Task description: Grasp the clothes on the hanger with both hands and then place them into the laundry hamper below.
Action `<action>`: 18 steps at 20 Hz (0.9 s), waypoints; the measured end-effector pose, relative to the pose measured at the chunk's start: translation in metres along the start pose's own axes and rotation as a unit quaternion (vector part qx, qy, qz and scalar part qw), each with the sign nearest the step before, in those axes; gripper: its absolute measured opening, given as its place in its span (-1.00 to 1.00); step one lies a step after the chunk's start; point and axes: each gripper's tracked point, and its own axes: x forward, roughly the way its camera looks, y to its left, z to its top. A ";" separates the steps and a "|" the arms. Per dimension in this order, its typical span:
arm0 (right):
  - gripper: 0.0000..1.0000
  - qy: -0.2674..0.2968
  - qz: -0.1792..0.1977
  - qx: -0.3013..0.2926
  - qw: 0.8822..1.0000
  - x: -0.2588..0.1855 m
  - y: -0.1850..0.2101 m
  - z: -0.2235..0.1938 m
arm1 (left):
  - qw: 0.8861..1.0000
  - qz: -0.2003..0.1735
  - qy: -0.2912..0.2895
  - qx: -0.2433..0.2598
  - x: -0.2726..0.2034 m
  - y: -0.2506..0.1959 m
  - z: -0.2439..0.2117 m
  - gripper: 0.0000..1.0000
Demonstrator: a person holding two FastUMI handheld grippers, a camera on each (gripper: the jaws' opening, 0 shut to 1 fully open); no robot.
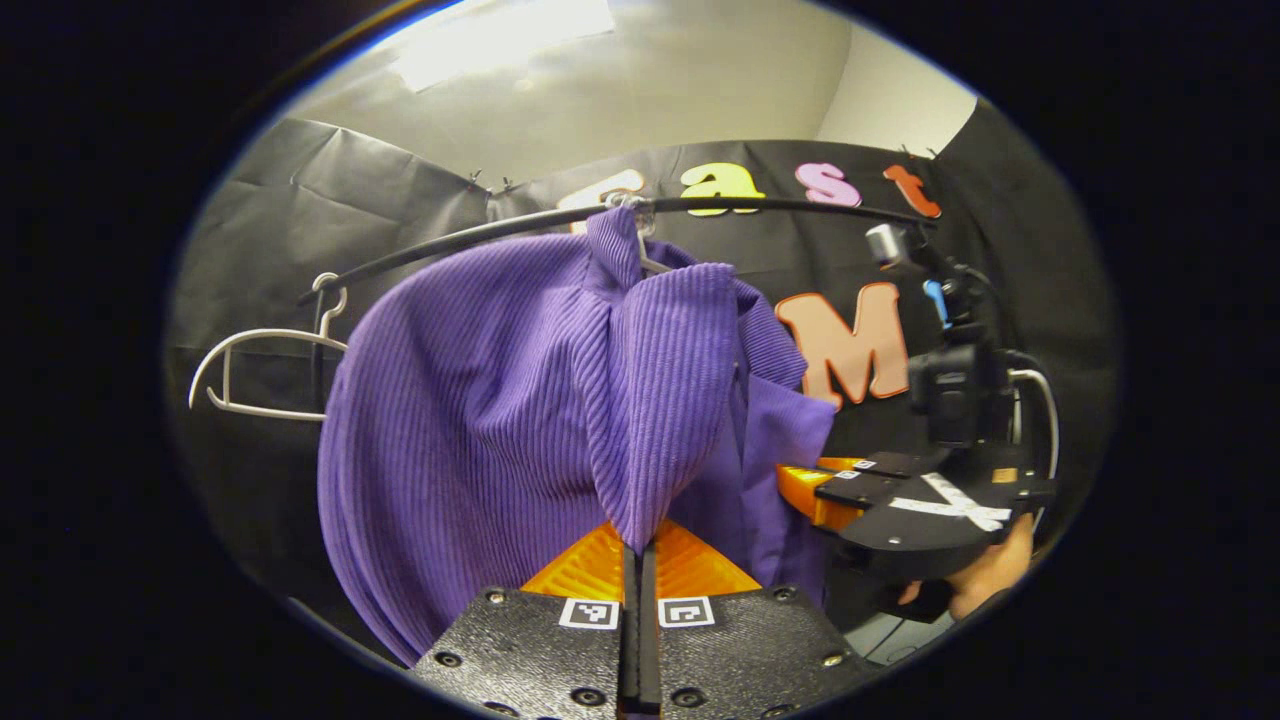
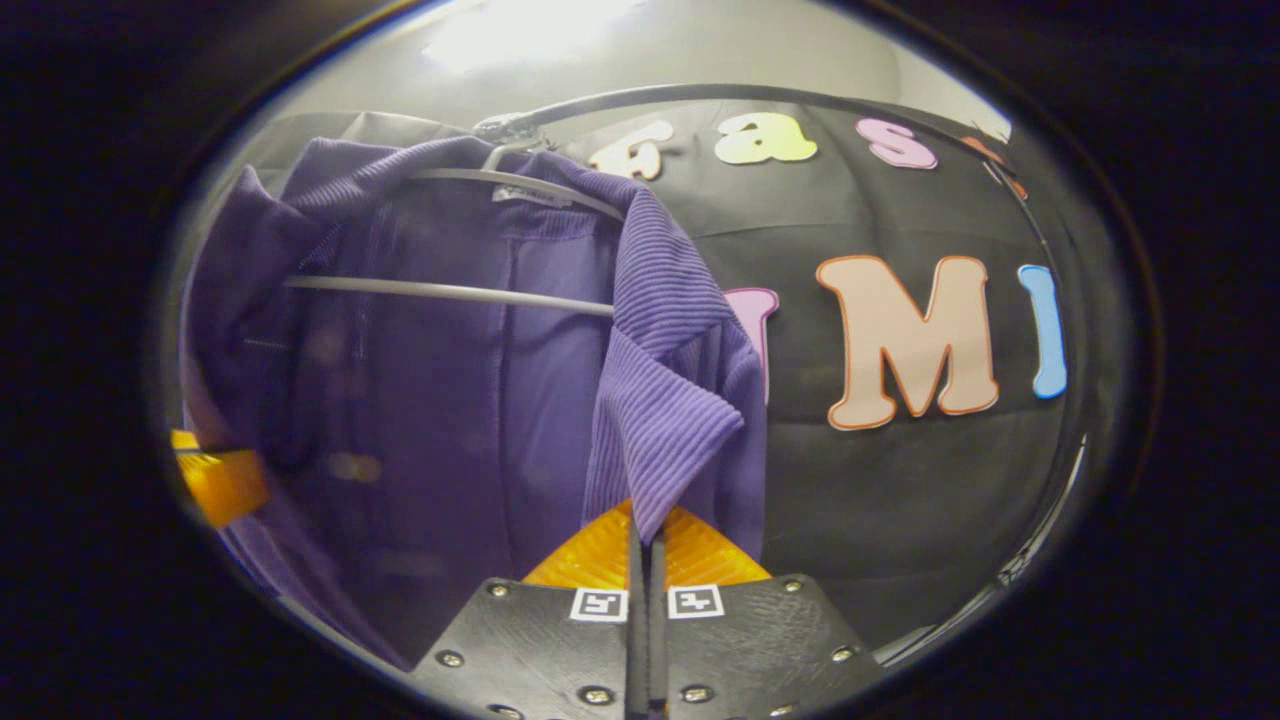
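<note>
Item: purple ribbed garment (image 1: 480, 400), hung on a white hanger (image 2: 450, 290) from the black rail (image 1: 500, 232); landmark, the rail.
Left gripper (image 1: 638, 545): below the rail, fingers together, clamped on a fold of the garment.
Right gripper (image 2: 646, 535): below the rail, fingers together, clamped on the garment's front edge.
Spare hanger (image 1: 250, 370): empty, at the rail's end.
Progress, as judged: two-handed grasp made; lifting off and lowering into the hamper remain.

The purple shirt (image 1: 480, 400) covered most of its hanger (image 2: 450, 290). The shirt's bottom ran past the picture's edge. A hand (image 1: 985, 575) was mostly hidden behind the right gripper (image 1: 800, 490).
</note>
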 end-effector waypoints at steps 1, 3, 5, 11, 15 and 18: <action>-1.00 0.001 -0.012 -0.012 1.000 0.001 -0.001 0.003 | 1.000 -0.011 -0.001 -0.003 -0.006 0.005 0.004 -0.99; -0.99 0.005 -0.044 -0.029 0.999 0.000 -0.008 0.006 | 1.000 -0.027 -0.006 -0.011 -0.019 0.018 0.016 -0.99; -1.00 0.008 -0.062 -0.032 0.998 0.001 -0.010 0.012 | 0.998 -0.047 -0.008 -0.029 -0.032 0.031 0.027 -0.99; -0.99 0.004 -0.128 -0.040 0.991 0.017 -0.036 0.032 | 0.998 -0.051 -0.029 -0.037 -0.057 0.099 0.062 -0.99; -0.99 -0.006 -0.173 -0.054 0.983 0.025 -0.056 0.049 | 0.997 -0.037 -0.055 -0.028 -0.065 0.149 0.092 -1.00; -0.99 -0.022 -0.206 -0.066 0.976 0.025 -0.066 0.068 | 0.997 -0.024 -0.067 -0.023 -0.064 0.178 0.109 -1.00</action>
